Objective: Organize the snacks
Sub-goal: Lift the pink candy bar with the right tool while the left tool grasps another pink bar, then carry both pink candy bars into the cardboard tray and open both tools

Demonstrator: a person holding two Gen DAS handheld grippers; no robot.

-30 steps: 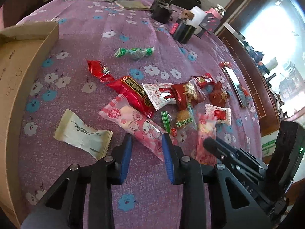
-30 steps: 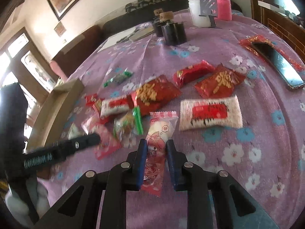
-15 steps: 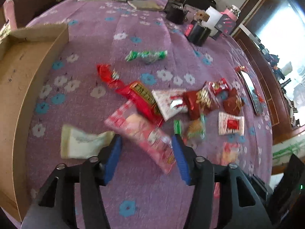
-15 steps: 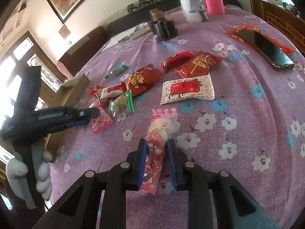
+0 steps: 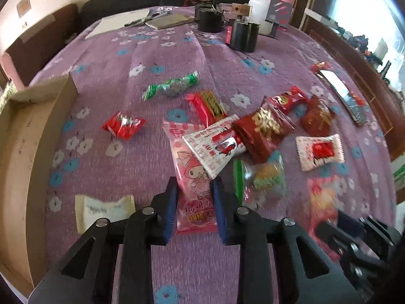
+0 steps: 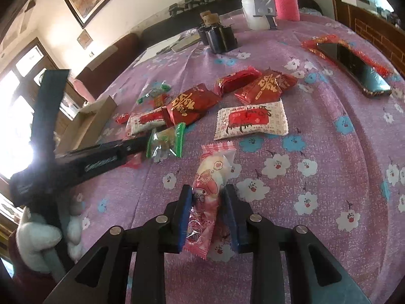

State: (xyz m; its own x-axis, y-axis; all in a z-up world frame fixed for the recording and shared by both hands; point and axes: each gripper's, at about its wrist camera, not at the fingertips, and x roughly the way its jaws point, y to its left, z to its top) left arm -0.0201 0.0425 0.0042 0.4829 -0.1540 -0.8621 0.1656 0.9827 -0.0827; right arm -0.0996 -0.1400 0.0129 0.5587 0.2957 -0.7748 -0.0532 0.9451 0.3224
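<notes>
Left wrist view: left tool (image 5: 193,204) just closing on the pink snack packet (image 5: 188,174), now clamping it beside the cardboard box (image 5: 22,136). Right tool (image 6: 206,214) opening slightly, loosely pinching another pink packet (image 6: 210,190), far from the box. Boxing probably coming next.

red, white, green and pink snack packets (image 5: 263,129) lie scattered flat on cloth, some perhaps overlapping.
</notes>
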